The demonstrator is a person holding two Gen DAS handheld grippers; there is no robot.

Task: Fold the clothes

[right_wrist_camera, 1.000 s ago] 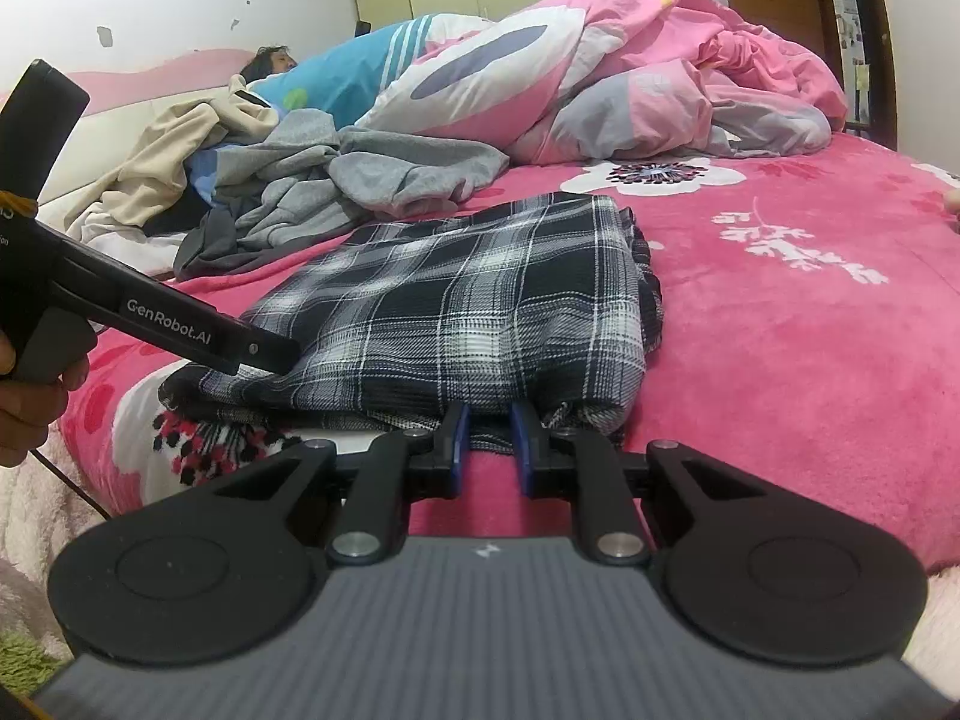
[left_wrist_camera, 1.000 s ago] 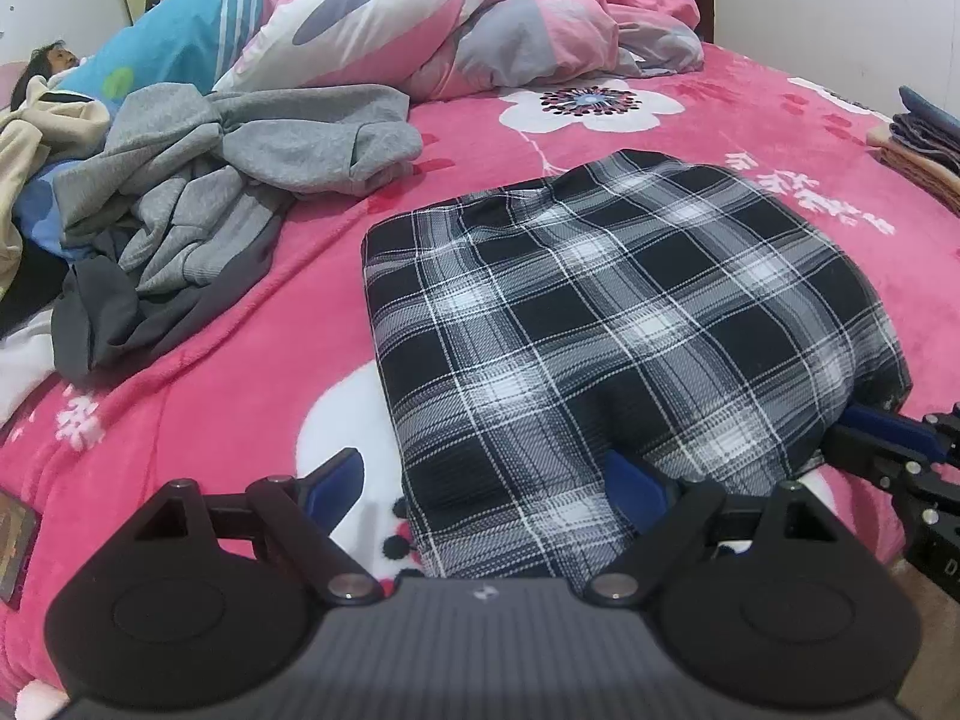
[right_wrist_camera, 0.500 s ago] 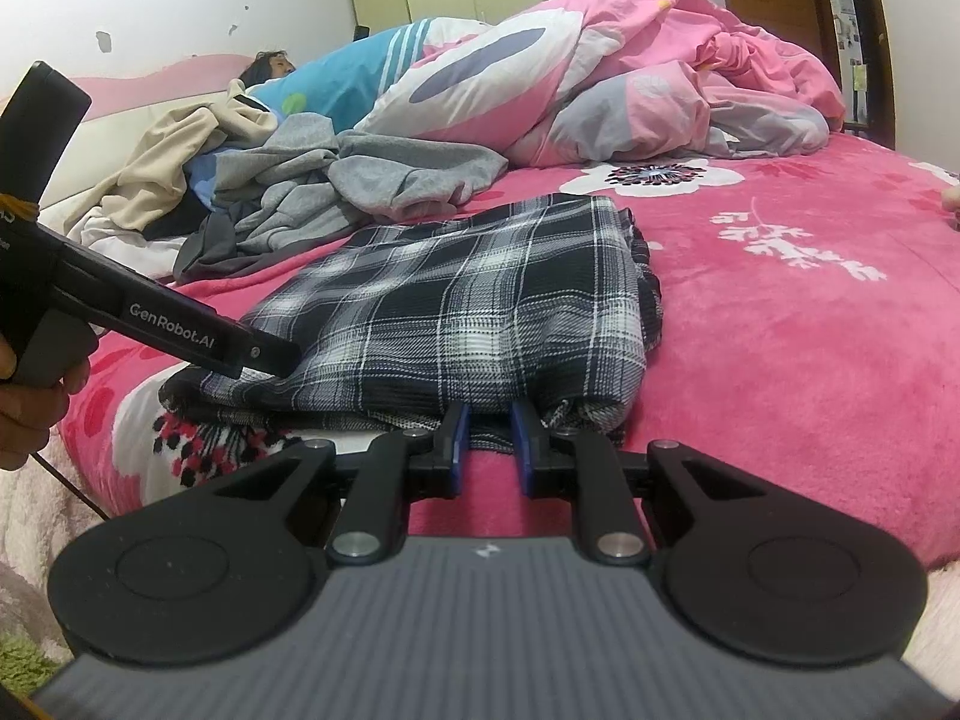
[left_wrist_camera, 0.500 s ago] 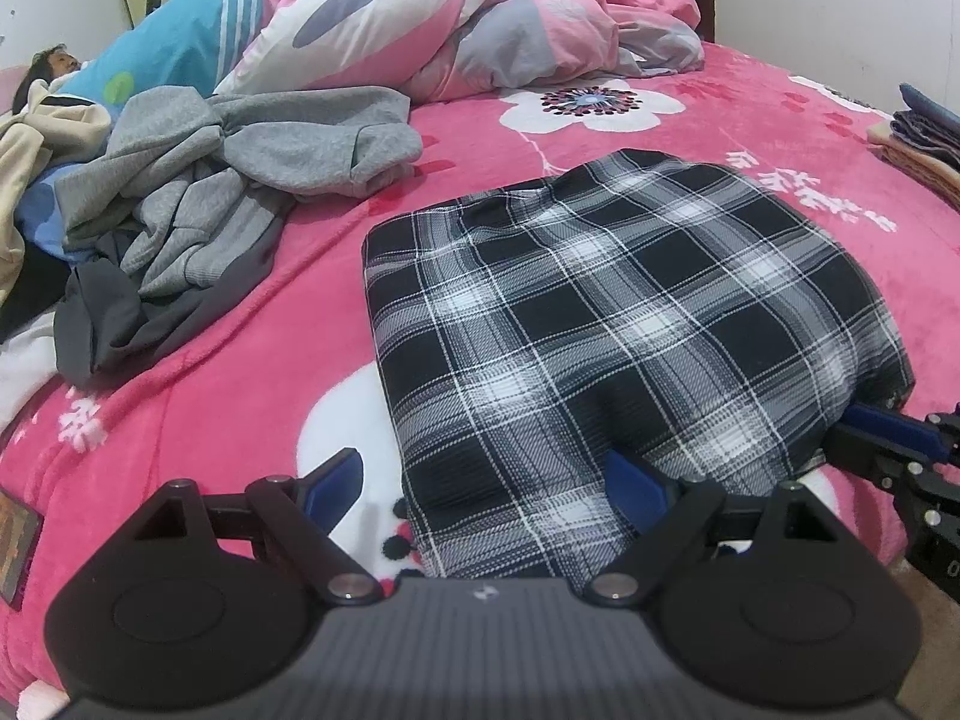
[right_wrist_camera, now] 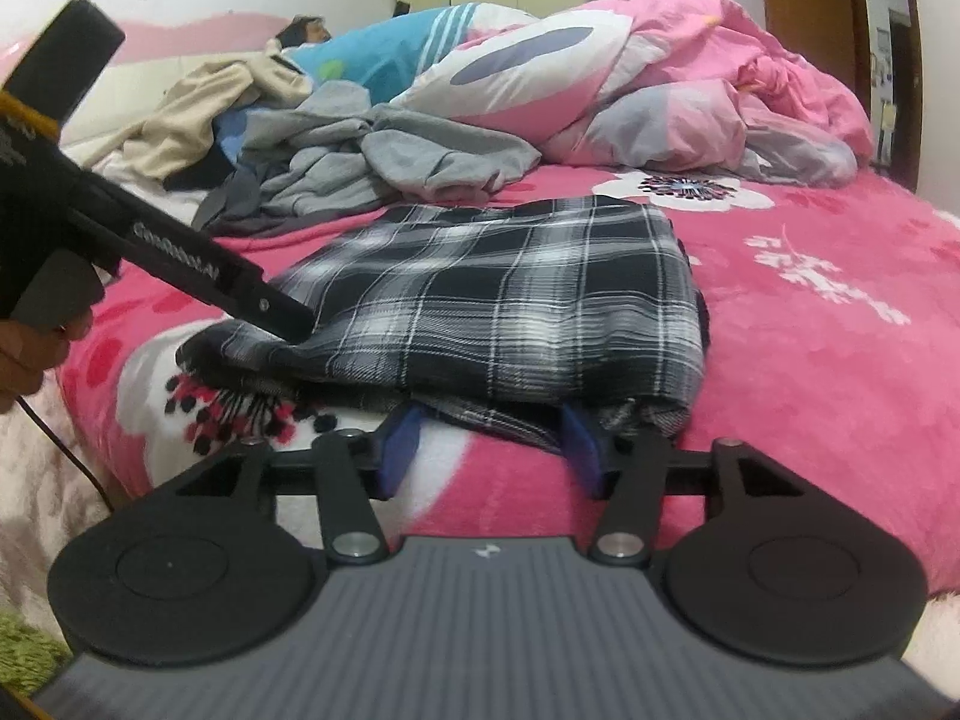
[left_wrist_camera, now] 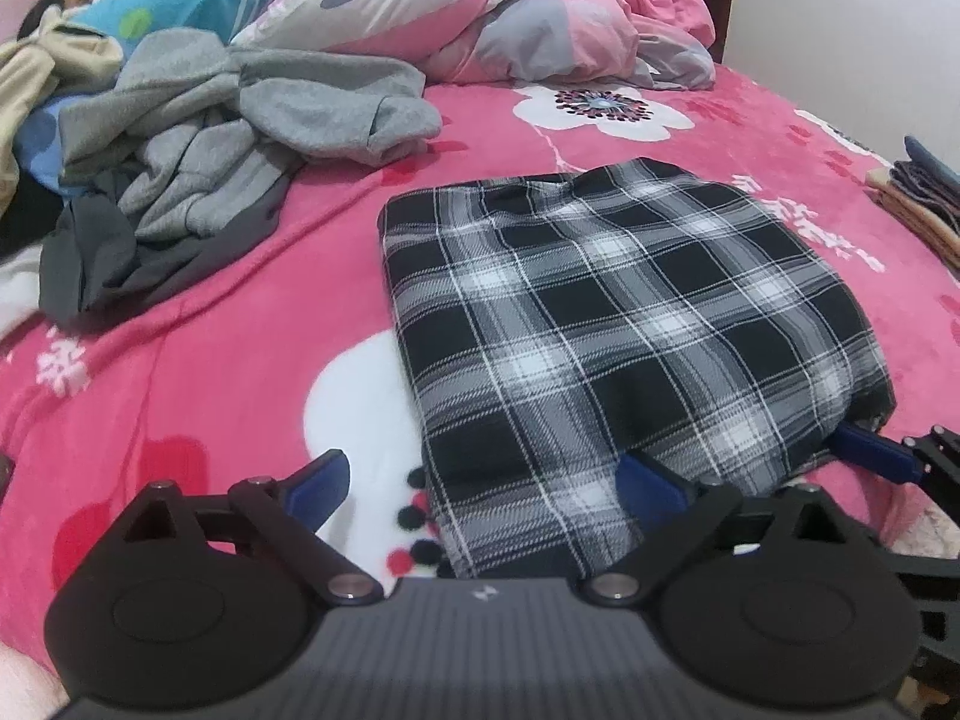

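Note:
A folded black-and-white plaid garment (left_wrist_camera: pixel 600 312) lies flat on the pink flowered blanket (left_wrist_camera: pixel 210 360). My left gripper (left_wrist_camera: pixel 483 480) is open at its near left corner. Its jaws are still widening, and the corner of the cloth lies loose between them. My right gripper (right_wrist_camera: pixel 489 450) is at the near right corner of the plaid garment (right_wrist_camera: pixel 510 294). Its jaws are opening, and the folded edge hangs between the blue pads without being pinched. From the right wrist view, one of the left gripper's fingers (right_wrist_camera: pixel 240 288) rests on the cloth's left edge.
A heap of grey clothes (left_wrist_camera: pixel 240 138) and a beige garment (right_wrist_camera: pixel 198 114) lie at the far left. A pink quilt and pillows (left_wrist_camera: pixel 510 18) fill the head of the bed, where a person lies. Folded clothes (left_wrist_camera: pixel 924 198) are stacked at the right edge. A hand (right_wrist_camera: pixel 24 354) holds the left gripper.
My right gripper's jaws were shut on the plaid's near edge and have now parted, letting it go. The left jaws have spread slightly wider. The garment has stayed in place.

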